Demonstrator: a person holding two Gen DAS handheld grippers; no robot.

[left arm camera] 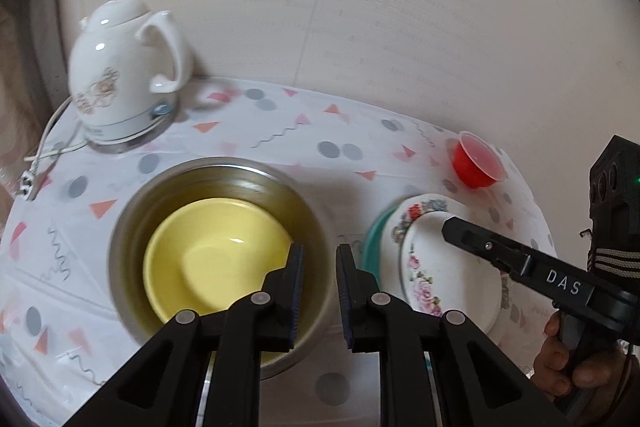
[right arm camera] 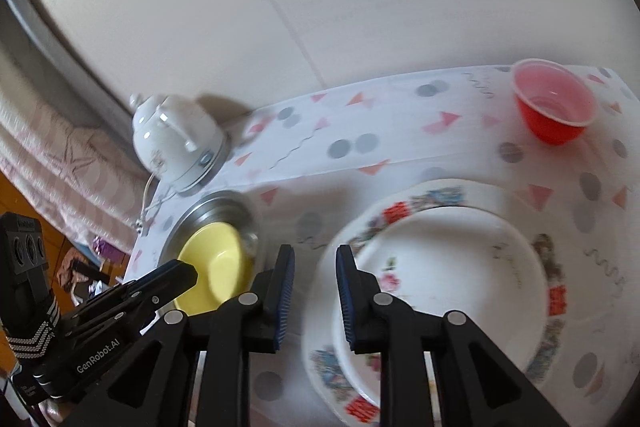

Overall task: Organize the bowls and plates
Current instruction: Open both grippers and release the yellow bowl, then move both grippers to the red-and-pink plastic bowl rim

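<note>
Plastic sheeting, white with grey dots and pink triangles, covers the worktop (left arm camera: 280, 131); every place below is given from the steel bowl.

- Steel bowl (left arm camera: 224, 179): sits mid-worktop, toward the near edge. Largest vessel present.
- Yellow bowl (left arm camera: 208, 259): nested inside the steel bowl, leaning to its near-left wall. Counted as sorted.
- Plate stack, just right of the steel bowl: a teal plate (left arm camera: 374, 239) at the bottom, only its left rim showing; on it a patterned plate (right arm camera: 432, 195); on top a white floral dish (left arm camera: 444, 267). Counted as sorted.
- White kettle (left arm camera: 120, 67): behind and left of the steel bowl, on its base at the back edge, cord trailing off the left side. Not part of the sorting.
- Red cup (left arm camera: 476, 159): behind and right of the steel bowl, past the plate stack, standing alone near the right rear edge. Judged the one loose item left, if it counts at all.
- Left tongs (left arm camera: 319, 291): above the steel bowl's near-right rim, jaws narrow, nothing between them.
- Right tongs (right arm camera: 315, 291): above the gap between steel bowl and plate stack, jaws narrow, nothing held.

Progress, as judged: nearly complete. Open room: bare cloth behind the steel bowl; the stack sits near the right edge.
</note>
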